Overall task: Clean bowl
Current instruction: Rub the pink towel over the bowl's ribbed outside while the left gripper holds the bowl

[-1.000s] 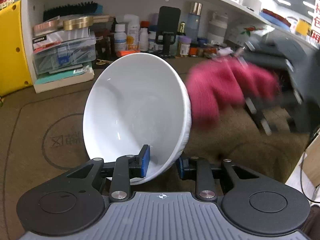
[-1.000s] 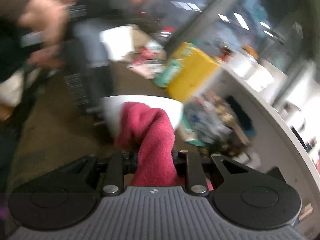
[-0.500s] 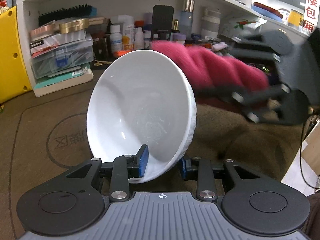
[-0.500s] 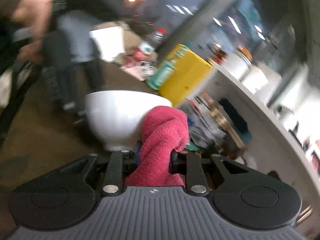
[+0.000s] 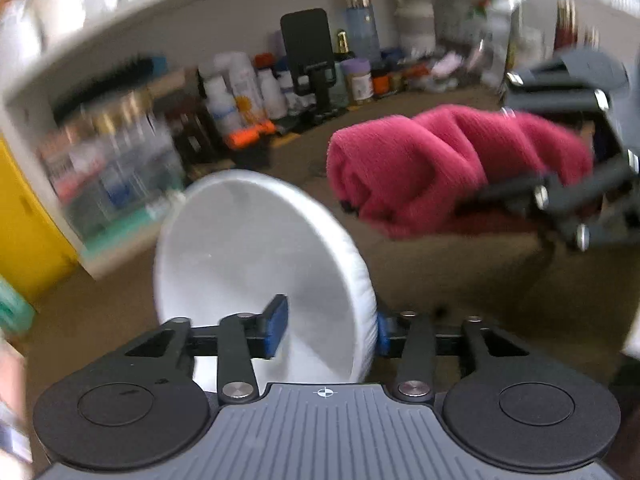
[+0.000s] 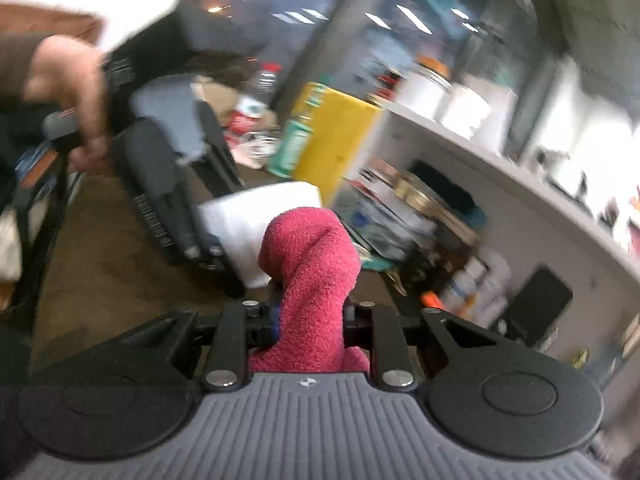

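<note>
White bowl [image 5: 256,264]: tipped steeply on edge above the brown counter [image 5: 440,280], hollow turned toward the left wrist camera and slightly toward 9 o'clock. Smeared by motion in both views; cannot tell whether its foot touches the counter.

Straddled at its near rim, at 6 o'clock, by the left hand-held gripper [image 5: 328,330]: blue left pad [image 5: 276,326] inside the hollow and standing off the wall, right pad just against the outer side. Jaws opening at this moment, grip slackened, with the bowl's wall between them but not pinched.

At 2 o'clock of the bowl and apart from it: a crimson fleecy cloth [image 5: 448,176], bunched into thick folds and clenched in the right hand-held gripper [image 6: 310,320], reaching in from 3 o'clock. From the right wrist, rises between the tightly closed jaws as a rounded hump, hiding part of the bowl just behind it at 11 o'clock; cannot tell from there whether touching or merely in front.

Farther out, at 12 o'clock in the left wrist view: a white shelf [image 5: 240,12] crammed with bottles [image 5: 240,84], a dark phone on a stand [image 5: 308,40], and boxes too blurred to read. At 9 o'clock, a yellow panel [image 5: 24,220]. In the right wrist view, at 10 o'clock, a person's hand [image 6: 76,92] wrapped round a dark handle.
</note>
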